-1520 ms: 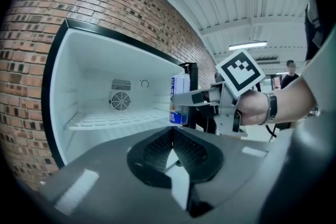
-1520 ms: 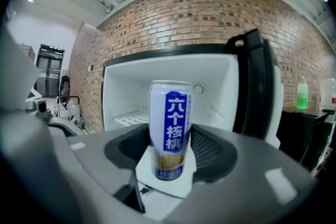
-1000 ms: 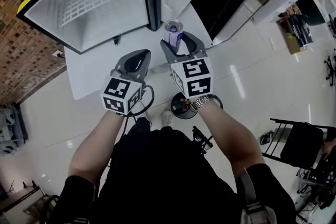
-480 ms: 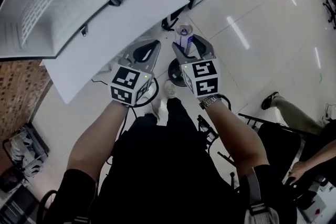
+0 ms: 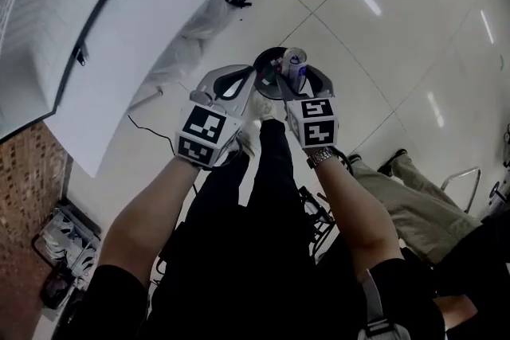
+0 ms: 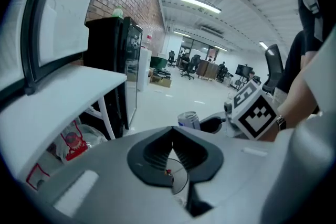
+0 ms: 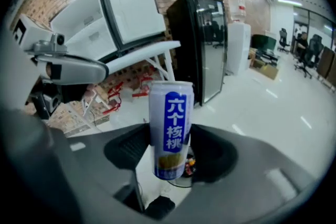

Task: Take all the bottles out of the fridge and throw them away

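Item: one can [image 7: 170, 128], out of the fridge, not yet binned. Location: upright between the jaws of the right tongs [image 5: 298, 77], which clamp it at mid-body, with its base hanging free below the pads. Left tongs [image 6: 172, 135]: clenched, nothing in them, just beside the right pair. Under both tips: a dark round bin [image 5: 268, 64], judged to be the drop point. Description of can: tall, slim, silver-white, with a blue vertical label in white characters and a tan picture near the base; undented as far as visible. Outstanding: release over the bin. Bottles remaining in the fridge cannot be counted, as no view shows its inside.
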A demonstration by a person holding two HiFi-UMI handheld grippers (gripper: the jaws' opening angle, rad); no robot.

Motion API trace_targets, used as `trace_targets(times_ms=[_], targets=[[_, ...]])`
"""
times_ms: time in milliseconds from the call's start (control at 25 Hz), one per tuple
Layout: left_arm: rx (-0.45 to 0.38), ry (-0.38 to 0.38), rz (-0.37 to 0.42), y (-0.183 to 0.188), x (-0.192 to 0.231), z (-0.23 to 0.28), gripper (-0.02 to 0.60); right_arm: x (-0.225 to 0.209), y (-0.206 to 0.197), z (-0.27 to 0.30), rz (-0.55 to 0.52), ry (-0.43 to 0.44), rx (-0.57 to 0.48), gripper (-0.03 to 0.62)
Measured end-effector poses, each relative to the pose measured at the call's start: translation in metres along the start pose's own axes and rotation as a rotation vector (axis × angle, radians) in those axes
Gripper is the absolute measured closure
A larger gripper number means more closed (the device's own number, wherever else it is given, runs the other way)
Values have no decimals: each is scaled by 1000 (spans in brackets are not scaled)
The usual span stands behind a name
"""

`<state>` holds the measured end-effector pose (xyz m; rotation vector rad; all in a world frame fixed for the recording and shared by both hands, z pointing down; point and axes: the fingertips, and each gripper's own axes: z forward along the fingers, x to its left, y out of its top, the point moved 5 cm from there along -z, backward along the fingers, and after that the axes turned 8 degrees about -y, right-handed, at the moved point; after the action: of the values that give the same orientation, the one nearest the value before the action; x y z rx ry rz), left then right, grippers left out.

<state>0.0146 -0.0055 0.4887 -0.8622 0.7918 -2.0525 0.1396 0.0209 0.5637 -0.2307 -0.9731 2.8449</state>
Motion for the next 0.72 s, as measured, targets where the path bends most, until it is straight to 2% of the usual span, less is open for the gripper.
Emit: trace_targets(times_ms=[200,480,720], targets=[[84,-59,-28,-47,3,36,578,-13,-73,49,67,-36,135,347],[171,-113,-54,-102,1,77,578,-14,-156,104,145,-46,269,350],[243,-167,-65,-136,-11,94,578,-18,-192,136,202,-71,336,345]])
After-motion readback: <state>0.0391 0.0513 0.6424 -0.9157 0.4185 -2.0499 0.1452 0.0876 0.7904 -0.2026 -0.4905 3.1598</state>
